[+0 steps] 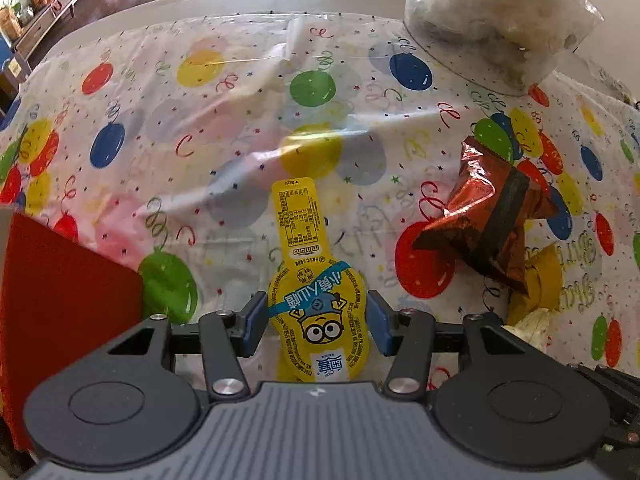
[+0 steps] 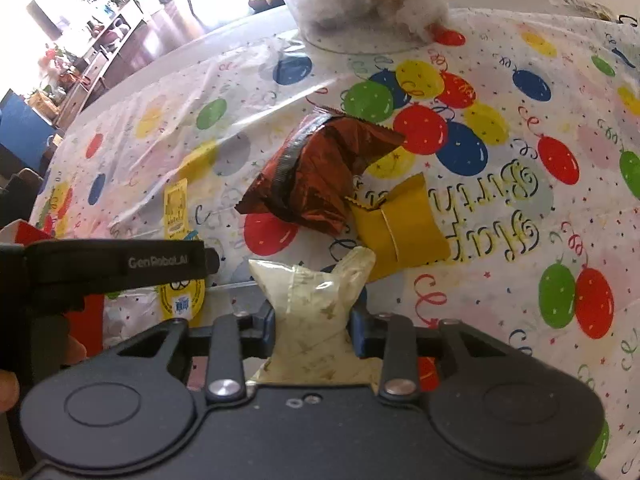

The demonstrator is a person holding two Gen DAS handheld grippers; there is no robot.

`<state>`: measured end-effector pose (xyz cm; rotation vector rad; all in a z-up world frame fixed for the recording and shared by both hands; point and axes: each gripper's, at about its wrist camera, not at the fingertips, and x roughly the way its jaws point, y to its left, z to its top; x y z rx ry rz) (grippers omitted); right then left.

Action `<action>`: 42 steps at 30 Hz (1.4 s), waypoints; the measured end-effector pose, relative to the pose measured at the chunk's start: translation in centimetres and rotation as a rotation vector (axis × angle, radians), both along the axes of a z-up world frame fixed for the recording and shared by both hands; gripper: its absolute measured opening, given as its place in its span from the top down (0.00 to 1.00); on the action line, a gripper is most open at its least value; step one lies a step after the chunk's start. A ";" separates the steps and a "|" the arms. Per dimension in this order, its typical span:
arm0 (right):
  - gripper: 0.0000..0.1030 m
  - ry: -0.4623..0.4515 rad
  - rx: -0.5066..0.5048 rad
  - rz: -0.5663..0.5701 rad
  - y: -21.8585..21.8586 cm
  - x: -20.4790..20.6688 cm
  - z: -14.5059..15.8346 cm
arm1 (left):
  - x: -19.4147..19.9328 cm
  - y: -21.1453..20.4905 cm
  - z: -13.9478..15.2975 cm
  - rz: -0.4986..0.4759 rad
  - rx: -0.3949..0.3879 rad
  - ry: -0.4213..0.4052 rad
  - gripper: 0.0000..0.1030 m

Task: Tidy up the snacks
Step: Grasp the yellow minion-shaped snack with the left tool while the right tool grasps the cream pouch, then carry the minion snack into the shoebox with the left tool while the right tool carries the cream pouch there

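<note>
My left gripper [image 1: 316, 320] is shut on a yellow Minions snack pack [image 1: 310, 280], its blue pads pressing both sides of the pack's round body; the pack's long tab points away over the tablecloth. My right gripper [image 2: 314, 320] is shut on a cream snack packet [image 2: 310, 300], pinching its middle. A red-brown foil snack bag [image 1: 488, 216] [image 2: 316, 176] lies crumpled on the table ahead. A yellow snack packet [image 2: 400, 224] lies beside it, also at the right in the left wrist view [image 1: 538, 280].
A balloon-print birthday tablecloth [image 1: 200, 128] covers the table. A clear bag with white contents [image 1: 492, 8] [image 2: 368, 0] stands at the far edge. A red box [image 1: 60, 312] stands at my left. The left gripper's body [image 2: 104, 268] fills the left of the right wrist view.
</note>
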<state>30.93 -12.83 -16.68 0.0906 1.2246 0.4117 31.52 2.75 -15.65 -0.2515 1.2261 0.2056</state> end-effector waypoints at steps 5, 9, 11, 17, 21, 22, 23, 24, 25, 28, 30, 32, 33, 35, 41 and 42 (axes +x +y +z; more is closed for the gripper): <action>0.68 -0.025 0.019 0.017 -0.8 -0.9 1.3 | -1.6 -0.3 1.2 -0.012 -0.016 -0.019 0.50; 0.68 -0.034 0.040 0.032 -1.3 -1.8 2.6 | -3.2 -0.5 2.5 -0.029 -0.026 -0.037 0.50; 0.68 -0.038 0.043 0.041 -1.5 -2.3 3.2 | -4.0 -0.6 3.3 -0.040 -0.030 -0.047 0.50; 0.68 -0.061 0.049 0.076 -1.8 -4.1 5.4 | -6.7 -0.4 6.2 -0.068 -0.060 -0.079 0.50; 0.68 -0.068 0.082 0.085 -1.9 -5.5 7.0 | -8.7 -0.1 8.6 -0.094 -0.066 -0.114 0.50; 0.68 -0.073 0.088 0.088 -1.9 -5.8 7.4 | -9.2 0.0 9.1 -0.094 -0.065 -0.116 0.50; 0.68 -0.074 0.095 0.090 -1.9 -6.2 7.7 | -9.6 0.2 9.6 -0.094 -0.066 -0.117 0.50; 0.68 -0.074 0.100 0.093 -1.8 -6.5 8.0 | -10.1 0.5 10.0 -0.096 -0.070 -0.118 0.50; 0.68 -0.077 0.103 0.097 -1.7 -6.8 8.4 | -10.6 0.7 10.4 -0.099 -0.072 -0.119 0.50; 0.68 -0.089 0.112 0.105 -1.1 -7.9 9.4 | -12.0 1.6 11.4 -0.110 -0.063 -0.127 0.50; 0.68 -0.092 0.118 0.111 -0.6 -8.5 9.9 | -13.1 2.4 11.9 -0.114 -0.059 -0.128 0.50; 0.68 -0.099 0.131 0.125 0.1 -9.2 10.5 | -14.1 3.4 12.4 -0.112 -0.047 -0.137 0.50; 0.68 -0.103 0.131 0.133 0.5 -9.6 10.8 | -14.6 3.9 12.6 -0.110 -0.045 -0.142 0.50; 0.68 -0.112 0.139 0.149 1.5 -10.2 11.3 | -15.6 5.1 13.1 -0.105 -0.055 -0.152 0.50; 0.68 -0.130 0.166 0.197 5.2 -11.8 12.4 | -18.3 8.8 14.6 -0.078 -0.057 -0.197 0.50; 0.68 -0.131 0.172 0.205 5.8 -12.1 12.5 | -18.6 9.4 14.8 -0.071 -0.057 -0.199 0.50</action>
